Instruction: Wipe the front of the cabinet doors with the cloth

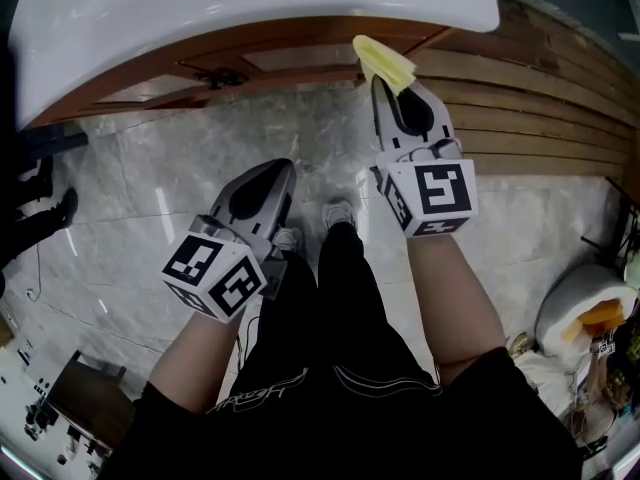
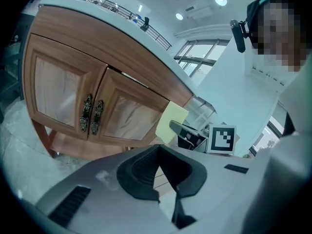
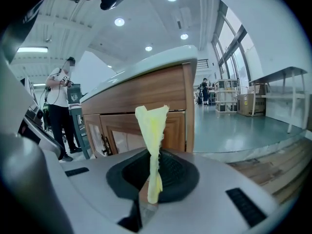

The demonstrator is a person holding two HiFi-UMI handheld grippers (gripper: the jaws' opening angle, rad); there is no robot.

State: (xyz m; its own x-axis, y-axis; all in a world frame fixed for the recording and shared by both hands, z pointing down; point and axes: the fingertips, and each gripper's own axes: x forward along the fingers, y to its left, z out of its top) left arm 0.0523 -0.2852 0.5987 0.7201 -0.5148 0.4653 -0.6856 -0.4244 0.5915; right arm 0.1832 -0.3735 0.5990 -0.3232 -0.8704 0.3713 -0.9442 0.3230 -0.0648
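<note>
A yellow cloth (image 1: 383, 60) stands up from my right gripper (image 1: 393, 96), which is shut on it. The cloth's top is at the right end of the wooden cabinet doors (image 1: 290, 58), under a white countertop (image 1: 250, 8); whether it touches the wood I cannot tell. In the right gripper view the cloth (image 3: 152, 145) rises as a twisted strip from the pinched jaws. My left gripper (image 1: 262, 186) hangs lower and further back over the floor, shut and empty. Its view shows both doors (image 2: 63, 94), their ornate dark handles (image 2: 91, 115) and the cloth (image 2: 171, 122).
Grey marble floor (image 1: 160, 188) lies before the cabinet, with wooden slats (image 1: 540, 118) to the right. A white bundle with orange inside (image 1: 585, 313) sits at the right edge. Dark gear (image 1: 40, 208) is at the left. A person (image 3: 58, 106) stands beyond the cabinet.
</note>
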